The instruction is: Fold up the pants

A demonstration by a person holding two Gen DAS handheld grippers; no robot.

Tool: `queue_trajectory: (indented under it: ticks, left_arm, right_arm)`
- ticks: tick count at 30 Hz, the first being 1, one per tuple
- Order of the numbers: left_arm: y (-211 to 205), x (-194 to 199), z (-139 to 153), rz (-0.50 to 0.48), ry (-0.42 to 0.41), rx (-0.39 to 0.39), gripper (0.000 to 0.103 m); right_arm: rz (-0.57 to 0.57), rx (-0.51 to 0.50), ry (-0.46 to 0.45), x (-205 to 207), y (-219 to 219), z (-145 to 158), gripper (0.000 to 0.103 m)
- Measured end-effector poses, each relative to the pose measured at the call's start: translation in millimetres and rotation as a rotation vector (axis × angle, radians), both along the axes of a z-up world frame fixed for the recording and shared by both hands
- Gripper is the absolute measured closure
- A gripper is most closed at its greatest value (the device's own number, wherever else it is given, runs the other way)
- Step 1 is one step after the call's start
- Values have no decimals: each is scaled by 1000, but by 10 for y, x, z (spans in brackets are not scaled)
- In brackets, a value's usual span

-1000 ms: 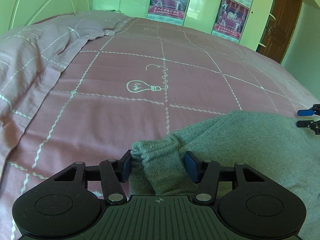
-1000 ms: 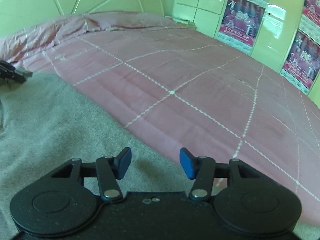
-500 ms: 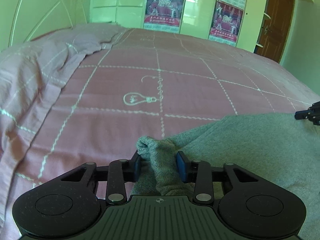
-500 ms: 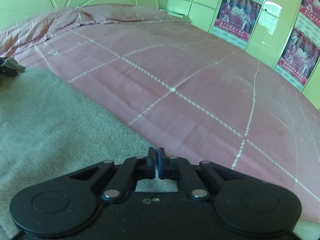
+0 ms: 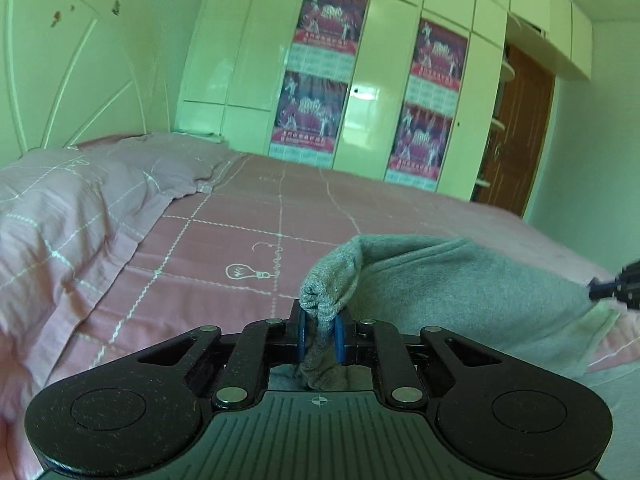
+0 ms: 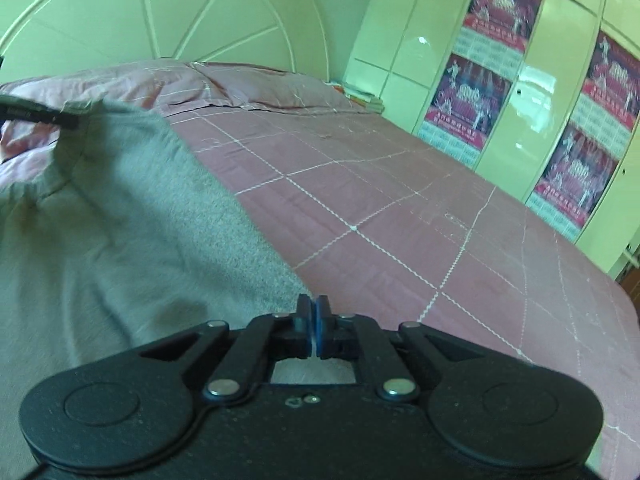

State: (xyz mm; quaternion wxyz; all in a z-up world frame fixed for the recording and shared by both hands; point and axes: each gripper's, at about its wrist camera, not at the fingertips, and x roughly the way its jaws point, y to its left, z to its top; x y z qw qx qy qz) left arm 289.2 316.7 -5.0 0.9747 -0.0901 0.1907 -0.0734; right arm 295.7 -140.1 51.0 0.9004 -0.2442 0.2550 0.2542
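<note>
The grey pants [image 5: 460, 280] hang lifted above a pink bedspread [image 5: 248, 248]. My left gripper [image 5: 320, 332] is shut on a bunched corner of the grey fabric, which sticks up between the blue pads. My right gripper [image 6: 311, 320] is shut on the other edge of the pants [image 6: 120, 232], with the cloth spreading left from it. The right gripper's tip shows at the right edge of the left wrist view [image 5: 618, 286]. The left gripper's tip shows at the upper left of the right wrist view [image 6: 36, 114], holding the raised corner.
The bed has rumpled pink pillows [image 5: 72, 200] along its left side under a white headboard [image 6: 160, 12]. White wardrobe doors with posters [image 5: 324, 80] stand beyond the far edge. A brown door [image 5: 516, 136] is at the right.
Both grippers have risen and tilted up, lifting the pants' edge off the bed. The left gripper closed tighter on the bunched corner. The right gripper closed from open one second ago.
</note>
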Motion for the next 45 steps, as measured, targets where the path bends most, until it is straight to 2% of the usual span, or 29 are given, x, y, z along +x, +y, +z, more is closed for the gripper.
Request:
queue_trajectory:
  ticks: [4, 6, 8, 9, 10, 11, 12, 15, 17, 20, 22, 25, 28, 30, 31, 35, 39, 41, 43, 45]
  left_arm:
    - [-8, -457, -25, 10, -38, 25, 89]
    - [-21, -717, -84, 21, -29, 39, 89]
    - [-6, -934, -184, 58, 33, 35, 89]
    - [11, -1059, -253, 117, 82, 32, 89]
    - [34, -1176, -310, 168, 108, 12, 89]
    - [61, -1292, -365, 196, 129, -21, 89]
    - [82, -1404, -413, 227, 148, -47, 89]
    - [62, -1656, -473, 300, 154, -116, 88]
    - [34, -1719, -442, 303, 136, -197, 88]
    - [-158, -1665, -393, 304, 125, -258, 88]
    - [-318, -1546, -417, 311, 189, -275, 88]
    - [-423, -1404, -518, 355, 261, -318, 88]
    - [-425, -1295, -619, 400, 270, -390, 88]
    - [-363, -1202, -698, 430, 272, -462, 82]
    - [-341, -1169, -735, 442, 260, -500, 75]
    - [-340, -1107, -807, 425, 181, -595, 44]
    - [-344, -1119, -857, 421, 141, -636, 40]
    - [-304, -1115, -888, 420, 131, -660, 40]
    - [-276, -1093, -898, 424, 129, -672, 40]
    - [-265, -1039, -891, 419, 136, -663, 41]
  right_arm:
    - [22, -43, -37, -513, -61, -145, 103]
    - [48, -85, -45, -761, -73, -255, 103]
    - [63, -153, -38, -1014, -38, -419, 103]
    - [54, -157, -48, -1117, -57, -464, 101]
    - [28, -132, -75, -1260, -89, -479, 79]
    - [3, -92, -86, -1367, -144, -465, 63]
    - [-21, -57, -80, -1439, -189, -444, 61]
    - [-102, 41, -51, -1585, -307, -371, 61]
    - [-177, 138, -26, -1603, -425, -321, 61]
    - [-306, 277, 13, -1562, -594, -300, 63]
    - [-373, 345, 15, -1558, -647, -317, 63]
    - [-412, 386, 3, -1548, -614, -356, 63]
    - [-439, 421, 31, -1476, -591, -440, 63]
    - [-471, 460, 70, -1378, -577, -508, 63]
    - [-491, 490, 91, -1326, -607, -542, 63]
    - [-623, 742, 243, -1058, -837, -768, 63]
    - [-762, 1054, 377, -837, -1203, -1092, 65]
    - [-816, 1193, 424, -747, -1335, -1233, 70]
    - [-832, 1283, 451, -661, -1437, -1305, 70]
    - [-856, 1322, 478, -575, -1521, -1359, 81]
